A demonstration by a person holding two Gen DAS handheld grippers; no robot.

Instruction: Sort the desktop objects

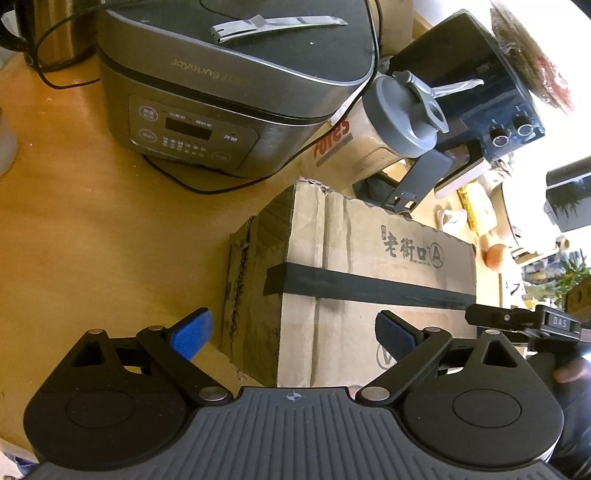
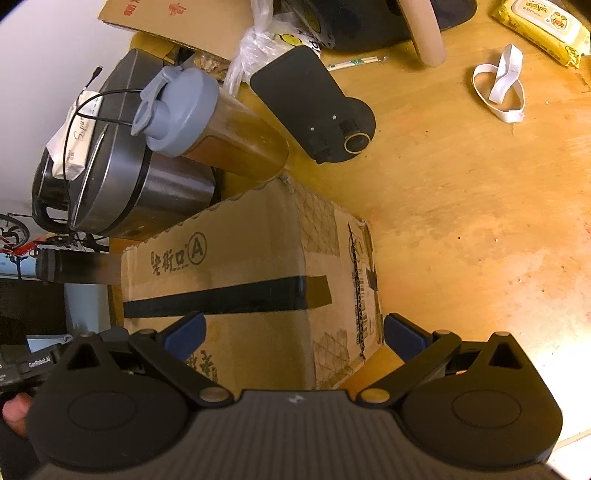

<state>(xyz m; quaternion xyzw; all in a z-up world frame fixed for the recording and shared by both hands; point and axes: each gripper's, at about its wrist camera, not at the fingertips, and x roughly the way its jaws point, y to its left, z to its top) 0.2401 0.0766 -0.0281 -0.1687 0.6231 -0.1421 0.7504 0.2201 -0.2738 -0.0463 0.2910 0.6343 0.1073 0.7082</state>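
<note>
A cardboard box (image 1: 369, 280) sealed with a strip of black tape stands on the wooden table; the right wrist view shows the same cardboard box (image 2: 258, 266) from its other side. My left gripper (image 1: 293, 338) is open, its blue pads spread over the box's near left corner. My right gripper (image 2: 293, 338) is open too, straddling the box's near right corner. Neither holds anything. A shaker bottle (image 1: 391, 122) with a grey lid stands just behind the box, seen again as the shaker bottle (image 2: 207, 129) in the right view.
A grey rice cooker (image 1: 221, 92) with a nail clipper (image 1: 273, 26) on its lid stands behind on the left. A black appliance (image 2: 314, 107), a steel kettle (image 2: 122, 184), a white band (image 2: 498, 88) and a wipes pack (image 2: 543, 29) lie around. Bare wood (image 2: 480, 240) stretches right of the box.
</note>
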